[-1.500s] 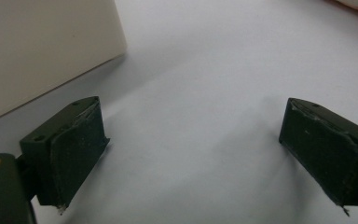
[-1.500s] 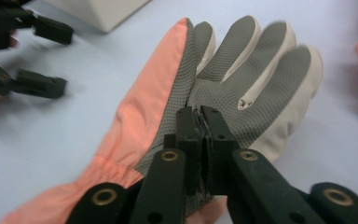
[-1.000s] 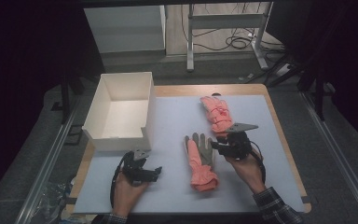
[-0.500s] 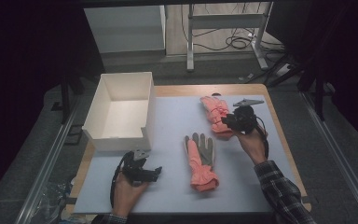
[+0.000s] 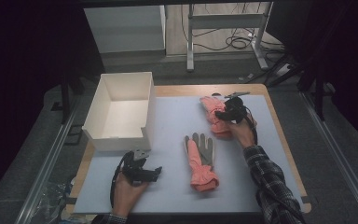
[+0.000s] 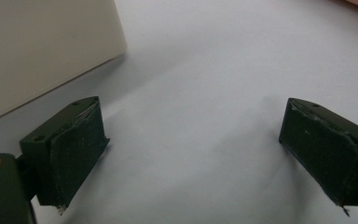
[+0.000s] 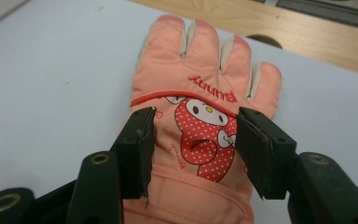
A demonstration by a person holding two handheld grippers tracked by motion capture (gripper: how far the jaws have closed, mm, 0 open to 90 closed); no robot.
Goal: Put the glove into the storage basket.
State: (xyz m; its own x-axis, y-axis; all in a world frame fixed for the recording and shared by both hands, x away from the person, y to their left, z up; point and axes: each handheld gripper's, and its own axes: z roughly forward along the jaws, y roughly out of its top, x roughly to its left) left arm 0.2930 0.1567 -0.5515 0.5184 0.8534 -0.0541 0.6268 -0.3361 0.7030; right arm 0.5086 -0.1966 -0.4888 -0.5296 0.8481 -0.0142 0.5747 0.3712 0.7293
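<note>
Gloves are what I am working with. Left to right: open white cardboard box (image 5: 121, 109), my left gripper (image 5: 145, 171) spread wide and empty over bare blue mat (image 5: 177, 121), a salmon-pink glove lying palm-up (image 5: 200, 161) mid-mat, then my right gripper (image 5: 227, 113), parted, straddling the padded pink cartoon-print glove (image 7: 200, 116). Closing now could pinch only the top layer, so it slips out. Its print reads roughly "Bunny", upside down.

Box (image 5: 121, 112) sits far left on the tabletop (image 5: 168, 186), one glove (image 5: 200, 161) mid-front, another glove (image 5: 213, 112) behind it to the right. My left tool (image 5: 142, 171) rests before the box; my right tool (image 5: 226, 113) over the far glove.
</note>
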